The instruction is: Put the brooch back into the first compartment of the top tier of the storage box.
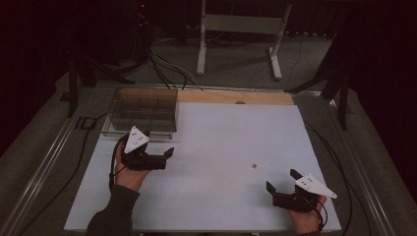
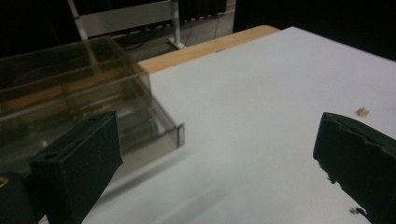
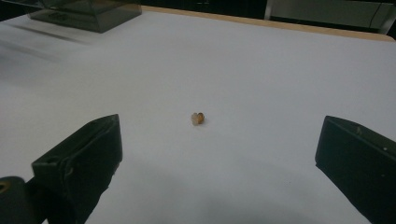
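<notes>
A tiny pale-and-orange object (image 1: pixel 254 166) lies alone on the white table sheet (image 1: pixel 221 132), right of centre. My right gripper (image 1: pixel 281 180) rests near the front right edge, a short way behind the object, jaws wide apart and empty. In the right gripper view the object (image 3: pixel 198 118) sits ahead of the right gripper (image 3: pixel 219 168), centred between the jaws. My left gripper (image 1: pixel 168 158) is open at the left of the sheet, just in front of a clear compartmented box (image 1: pixel 142 115). From the left gripper (image 2: pixel 217 172), the object (image 2: pixel 362 111) shows far off to the right.
The clear box (image 2: pixel 70 93) stands at the back left corner, partly on a wooden strip (image 1: pixel 236 97) along the far edge. Metal rails (image 1: pixel 49 162) and cables (image 1: pixel 334 157) run beside the table. A white stand (image 1: pixel 241 24) is on the floor beyond.
</notes>
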Motion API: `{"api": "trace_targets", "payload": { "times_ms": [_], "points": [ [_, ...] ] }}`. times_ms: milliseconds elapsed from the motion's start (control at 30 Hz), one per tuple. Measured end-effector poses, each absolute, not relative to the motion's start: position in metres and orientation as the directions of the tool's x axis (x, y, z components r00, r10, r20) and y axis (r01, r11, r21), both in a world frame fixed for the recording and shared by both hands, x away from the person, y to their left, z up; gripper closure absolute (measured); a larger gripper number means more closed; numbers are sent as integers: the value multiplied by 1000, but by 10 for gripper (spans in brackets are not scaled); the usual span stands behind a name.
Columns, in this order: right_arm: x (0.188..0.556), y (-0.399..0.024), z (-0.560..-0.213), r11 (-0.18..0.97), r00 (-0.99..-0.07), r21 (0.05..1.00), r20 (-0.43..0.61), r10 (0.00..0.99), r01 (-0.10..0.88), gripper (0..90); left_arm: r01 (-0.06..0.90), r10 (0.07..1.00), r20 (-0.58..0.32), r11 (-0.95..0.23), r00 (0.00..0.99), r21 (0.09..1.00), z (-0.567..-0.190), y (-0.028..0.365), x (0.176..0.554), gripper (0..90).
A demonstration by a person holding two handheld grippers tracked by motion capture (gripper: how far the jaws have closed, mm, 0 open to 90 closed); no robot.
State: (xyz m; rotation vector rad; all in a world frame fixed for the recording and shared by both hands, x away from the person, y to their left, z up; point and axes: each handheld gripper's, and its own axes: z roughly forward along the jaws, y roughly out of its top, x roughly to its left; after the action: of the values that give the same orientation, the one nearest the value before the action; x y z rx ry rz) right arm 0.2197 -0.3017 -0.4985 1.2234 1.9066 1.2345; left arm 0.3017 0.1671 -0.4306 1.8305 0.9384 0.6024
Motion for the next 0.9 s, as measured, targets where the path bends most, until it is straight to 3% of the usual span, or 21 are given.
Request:
{"api": "trace_targets", "payload": {
  "times_ms": [433, 900],
  "points": [
    [219, -301, -498, 166, -432, 907, 20, 902, 388, 0, 318, 781, -21, -229, 624, 920, -410, 136, 333, 17],
    [217, -300, -497, 161, -431, 909, 23, 902, 384, 0, 334, 739, -26, -272, 673, 903, -418, 88, 358, 18]
  ]
}}
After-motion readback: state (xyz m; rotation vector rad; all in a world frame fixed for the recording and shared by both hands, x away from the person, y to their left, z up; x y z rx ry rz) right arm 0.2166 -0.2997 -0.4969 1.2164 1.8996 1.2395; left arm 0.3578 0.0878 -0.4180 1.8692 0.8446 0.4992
